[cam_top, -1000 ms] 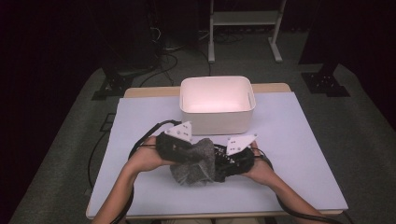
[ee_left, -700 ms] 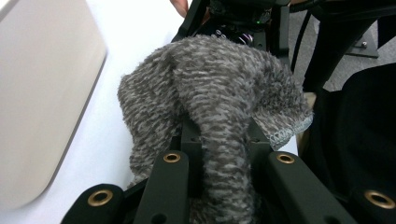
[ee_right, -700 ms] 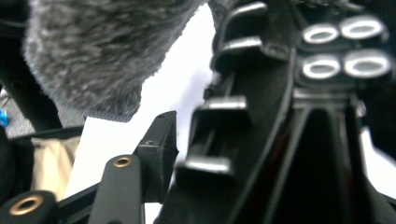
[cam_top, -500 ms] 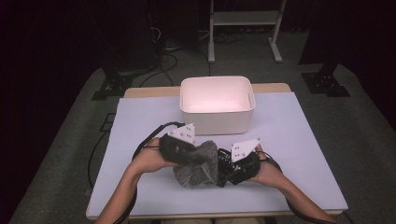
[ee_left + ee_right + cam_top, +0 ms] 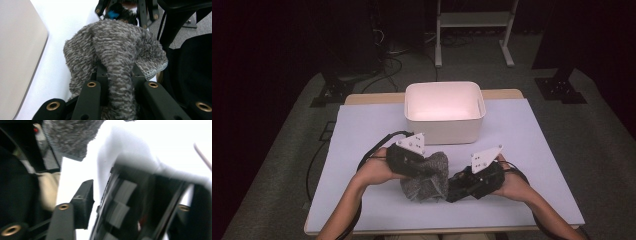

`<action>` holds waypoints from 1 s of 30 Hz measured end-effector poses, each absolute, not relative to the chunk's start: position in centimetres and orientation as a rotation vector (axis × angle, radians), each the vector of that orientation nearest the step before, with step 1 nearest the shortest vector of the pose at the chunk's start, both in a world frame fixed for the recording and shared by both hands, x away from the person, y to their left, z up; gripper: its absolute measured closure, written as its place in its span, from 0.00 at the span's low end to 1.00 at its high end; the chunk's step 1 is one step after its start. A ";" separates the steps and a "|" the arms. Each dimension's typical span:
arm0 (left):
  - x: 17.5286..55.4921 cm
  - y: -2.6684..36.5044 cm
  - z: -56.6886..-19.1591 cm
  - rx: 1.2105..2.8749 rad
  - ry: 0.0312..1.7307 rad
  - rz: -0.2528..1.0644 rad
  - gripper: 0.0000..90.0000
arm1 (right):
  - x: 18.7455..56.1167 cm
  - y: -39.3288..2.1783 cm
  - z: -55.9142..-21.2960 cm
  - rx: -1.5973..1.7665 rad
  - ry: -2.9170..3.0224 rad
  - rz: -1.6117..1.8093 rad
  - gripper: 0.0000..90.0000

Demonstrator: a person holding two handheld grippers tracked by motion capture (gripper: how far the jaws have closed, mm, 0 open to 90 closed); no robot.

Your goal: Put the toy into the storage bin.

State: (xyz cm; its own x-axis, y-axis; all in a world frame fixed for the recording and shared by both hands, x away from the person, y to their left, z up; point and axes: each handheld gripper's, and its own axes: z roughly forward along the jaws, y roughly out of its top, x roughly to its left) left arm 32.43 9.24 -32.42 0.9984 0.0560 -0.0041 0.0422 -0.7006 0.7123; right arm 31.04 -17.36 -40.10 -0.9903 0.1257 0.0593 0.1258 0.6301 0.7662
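Left tongs [image 5: 117, 82] clamp cloth [image 5: 115, 50], table edge near

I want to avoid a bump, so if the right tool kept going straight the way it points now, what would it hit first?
Most likely the grey cloth. In the high view the right tool points left along the table toward it, with the cloth bunched just ahead in the left tool. Exact height is hard to judge.

One grey fuzzy cloth [image 5: 427, 176] and one white bin [image 5: 445, 112]. Two handheld grippers: left [image 5: 424, 169], right [image 5: 457, 186]
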 end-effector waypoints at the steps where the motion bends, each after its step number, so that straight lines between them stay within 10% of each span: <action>1: 32.5 9.2 -32.5 2.352 0.064 0.023 0.84 | 31.0 -17.7 -40.0 -0.229 -2.837 -1.320 0.58; 30: 32.3 7.4 -33.8 2.393 0.030 -0.024 0.84 | 29.1 -19.1 -42.1 -0.219 -3.039 -1.105 0.62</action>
